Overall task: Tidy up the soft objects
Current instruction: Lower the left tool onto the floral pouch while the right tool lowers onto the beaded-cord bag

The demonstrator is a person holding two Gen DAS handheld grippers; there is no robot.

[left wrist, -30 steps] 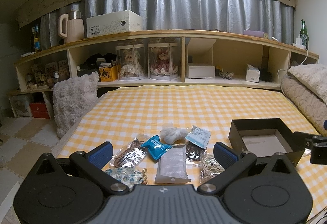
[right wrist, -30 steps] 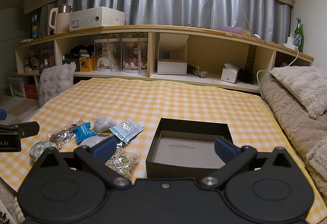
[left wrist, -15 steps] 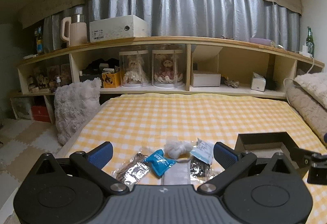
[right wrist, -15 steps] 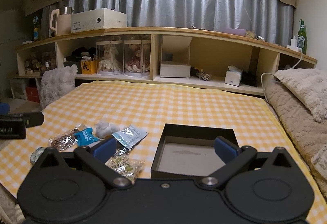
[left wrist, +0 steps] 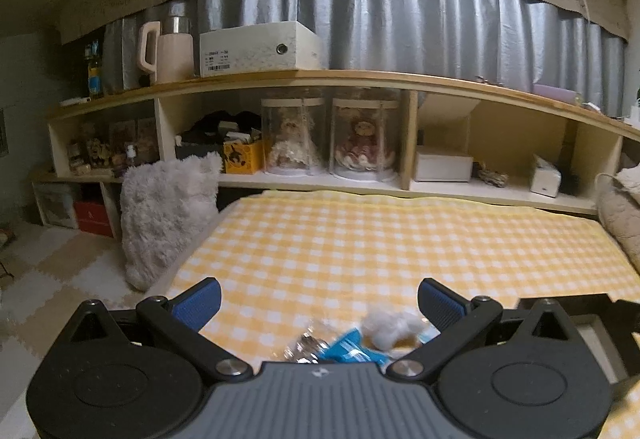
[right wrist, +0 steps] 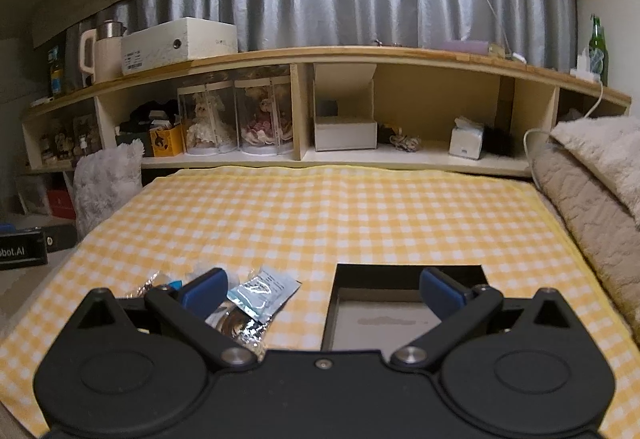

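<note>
Several small soft packets lie on the yellow checked bedspread (left wrist: 360, 239). A white fluffy ball (left wrist: 390, 327), a blue packet (left wrist: 352, 351) and a silvery packet (left wrist: 306, 345) show just past my left gripper (left wrist: 320, 299), which stands open and holds nothing. In the right wrist view a pale blue sachet (right wrist: 266, 289) and a clear packet with brown contents (right wrist: 236, 325) lie left of the open black box (right wrist: 404, 313). My right gripper (right wrist: 322, 289) hangs open above the box's near left part, with nothing in it.
A wooden shelf unit (right wrist: 340, 55) runs along the far edge of the bed, with display cases, boxes and a kettle. A grey fluffy cushion (left wrist: 168, 215) leans at the bed's left side. Beige quilts (right wrist: 592, 183) pile up on the right. The left gripper's body (right wrist: 24, 251) shows at the left edge.
Both cameras have tilted up and pulled back, so the packets and the box have slid down toward the bottom of each view. Both grippers stay open.
</note>
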